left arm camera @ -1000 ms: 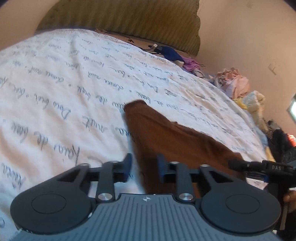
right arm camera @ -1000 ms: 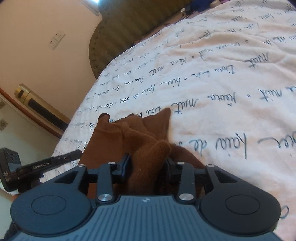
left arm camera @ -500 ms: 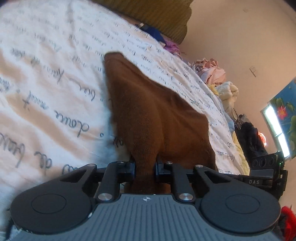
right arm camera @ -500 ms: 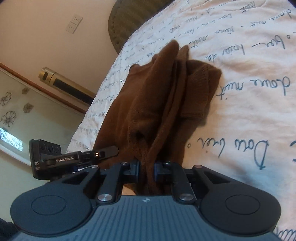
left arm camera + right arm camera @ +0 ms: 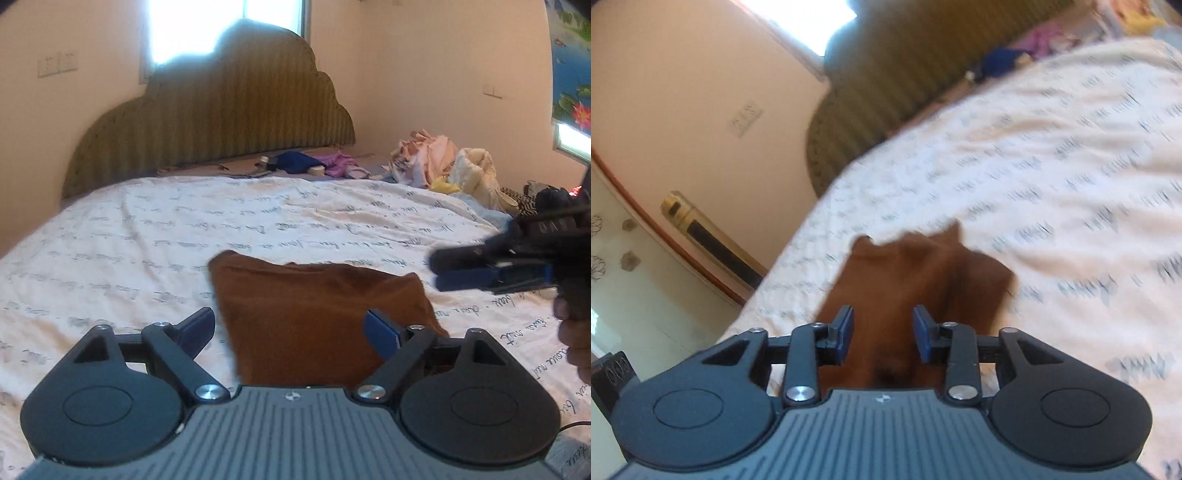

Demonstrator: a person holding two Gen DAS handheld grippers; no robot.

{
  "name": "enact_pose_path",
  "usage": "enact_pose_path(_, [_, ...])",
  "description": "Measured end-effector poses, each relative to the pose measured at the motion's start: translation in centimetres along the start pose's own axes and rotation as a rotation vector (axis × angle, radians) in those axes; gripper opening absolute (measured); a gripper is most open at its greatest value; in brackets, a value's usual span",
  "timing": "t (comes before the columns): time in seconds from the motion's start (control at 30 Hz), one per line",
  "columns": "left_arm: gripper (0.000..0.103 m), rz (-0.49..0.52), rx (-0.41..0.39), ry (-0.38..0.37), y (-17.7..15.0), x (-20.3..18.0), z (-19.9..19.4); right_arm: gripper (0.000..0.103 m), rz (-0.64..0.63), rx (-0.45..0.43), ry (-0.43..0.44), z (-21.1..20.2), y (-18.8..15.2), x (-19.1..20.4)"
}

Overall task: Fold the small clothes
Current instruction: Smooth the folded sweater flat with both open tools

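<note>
brown garment (image 5: 317, 317) is seen lying folded on the bed cover (image 5: 147, 236), near the cover's close edge and about midway along it, well apart from the headboard. the cover, white with lines of dark handwriting print, is spread over the whole bed. a green ribbed headboard (image 5: 221, 122) with a cloud-shaped top is set against the wall at the far edge of the bed. a heap of clothes (image 5: 439, 162) in pink, cream and yellow is piled by the far right corner, and a dark blue cloth (image 5: 295, 160) is left along the far edge beside some purple pieces.

left gripper (image 5: 299, 328) is held above the near part of the garment; its jaws have just been opening and are spread wide, one blue pad out over the cover at the garment's left edge and the other over its right part, with the cloth lying below them and not pinched. right gripper (image 5: 882, 334) is seen with its jaws partly apart, having just been opening; the garment shows between and behind the pads, and no pressing on it can be made out, though this view is blurred. a hand (image 5: 576, 332) is glimpsed at the right edge of the left view, on the right gripper's handle.
</note>
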State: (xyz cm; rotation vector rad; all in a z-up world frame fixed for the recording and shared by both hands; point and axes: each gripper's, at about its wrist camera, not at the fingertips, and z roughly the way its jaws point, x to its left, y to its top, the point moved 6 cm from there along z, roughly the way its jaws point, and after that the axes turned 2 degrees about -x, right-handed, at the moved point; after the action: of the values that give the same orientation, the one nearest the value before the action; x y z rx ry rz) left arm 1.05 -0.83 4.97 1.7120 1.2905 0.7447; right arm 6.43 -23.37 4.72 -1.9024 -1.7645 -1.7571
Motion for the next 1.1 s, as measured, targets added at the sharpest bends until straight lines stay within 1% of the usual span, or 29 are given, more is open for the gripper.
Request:
enact_pose_path(0.03, [0.084, 0.006, 0.030, -0.035, -0.3, -1.0, 1.4, 0.049, -0.006, 0.019, 0.023, 1.7, 0.3, 0.8])
enact_pose_path(0.07, [0.083, 0.015, 0.075, -0.041, -1.0, -1.9, 2.8, 0.059, -0.011, 0.039, 0.016, 3.4, 0.5, 1.1])
enact_pose_path(0.1, [0.082, 0.023, 0.131, -0.026, -2.3, -2.5, 4.7, 0.062, -0.022, 0.062, -0.037, 5.3, 0.6, 0.9])
enact_pose_path(0.13, [0.083, 0.037, 0.164, -0.016, -3.2, -2.9, 5.8, 0.063, -0.060, 0.094, -0.136, 7.2, 0.5, 0.2])
enact_pose_path(0.17, [0.083, 0.049, 0.168, -0.013, -4.3, -3.0, 6.7, 0.062, -0.115, 0.126, -0.255, 8.6, 0.0, -1.1])
enact_pose_path(0.2, [0.084, 0.063, 0.138, -0.006, -5.0, -3.1, 6.7, 0.062, -0.168, 0.138, -0.319, 9.7, -0.5, -2.3])
enact_pose_path(0.23, [0.084, 0.076, 0.128, 0.001, -5.1, -3.4, 6.7, 0.062, -0.218, 0.085, -0.298, 9.8, -1.0, -3.2])
enact_pose_path(0.27, [0.084, 0.072, 0.129, 0.004, -5.2, -3.3, 6.7, 0.062, -0.240, 0.075, -0.300, 10.0, -1.2, -3.6])
enact_pose_path(0.33, [0.084, 0.049, 0.135, -0.004, -5.3, -2.9, 6.6, 0.062, -0.254, 0.081, -0.311, 10.1, -1.0, -3.7])
enact_pose_path(0.47, [0.084, 0.055, 0.140, -0.014, -5.2, -2.7, 6.6, 0.062, -0.269, 0.094, -0.347, 10.0, 0.0, -4.0])
enact_pose_path(0.53, [0.084, 0.051, 0.136, -0.017, -5.3, -2.6, 6.5, 0.062, -0.236, 0.057, -0.379, 8.5, 0.3, -3.3])
enact_pose_path(0.57, [0.084, 0.052, 0.130, -0.018, -5.3, -2.6, 6.5, 0.063, -0.231, 0.032, -0.368, 7.6, 0.3, -2.6])
enact_pose_path(0.63, [0.085, 0.056, 0.122, -0.015, -5.3, -2.7, 6.5, 0.063, -0.237, 0.007, -0.309, 6.1, -0.4, -1.2])
enact_pose_path(0.67, [0.085, 0.056, 0.122, -0.014, -5.3, -2.8, 6.5, 0.063, -0.243, 0.027, -0.287, 6.0, -1.0, -0.8])
enact_pose_path(0.7, [0.086, 0.057, 0.124, -0.013, -5.2, -2.9, 6.7, 0.064, -0.258, 0.057, -0.294, 6.2, -1.5, -0.8])
enact_pose_path(0.77, [0.086, 0.062, 0.126, -0.010, -5.2, -3.1, 6.7, 0.064, -0.303, 0.101, -0.346, 7.4, -2.5, -2.0])
enact_pose_path(0.8, [0.086, 0.066, 0.127, -0.008, -5.2, -3.2, 6.8, 0.064, -0.326, 0.088, -0.346, 7.8, -2.6, -2.8])
enact_pose_path(0.83, [0.086, 0.068, 0.126, -0.008, -5.1, -3.2, 6.8, 0.064, -0.320, 0.078, -0.338, 8.0, -2.4, -3.5])
enact_pose_path(0.87, [0.086, 0.070, 0.125, -0.007, -5.1, -3.2, 6.8, 0.064, -0.270, 0.071, -0.321, 8.1, -1.9, -4.2])
enact_pose_path(0.9, [0.086, 0.073, 0.123, -0.007, -5.1, -3.2, 6.7, 0.064, -0.237, 0.074, -0.315, 8.1, -1.5, -4.5])
enact_pose_path(0.93, [0.087, 0.076, 0.119, -0.006, -5.1, -3.2, 6.6, 0.064, -0.238, 0.087, -0.322, 8.2, -1.3, -4.3])
enact_pose_path(1.0, [0.086, 0.080, 0.095, 0.012, -5.0, -3.1, 5.4, 0.064, -0.289, 0.086, -0.358, 7.8, -1.3, -3.1])
enact_pose_path(1.03, [0.085, 0.074, 0.076, 0.021, -4.8, -3.0, 4.4, 0.064, -0.305, 0.065, -0.375, 6.9, -1.4, -2.3])
enact_pose_path(1.1, [0.087, 0.057, 0.030, 0.025, -4.5, -2.5, 1.8, 0.065, -0.319, -0.001, -0.366, 4.5, -1.9, -0.5])
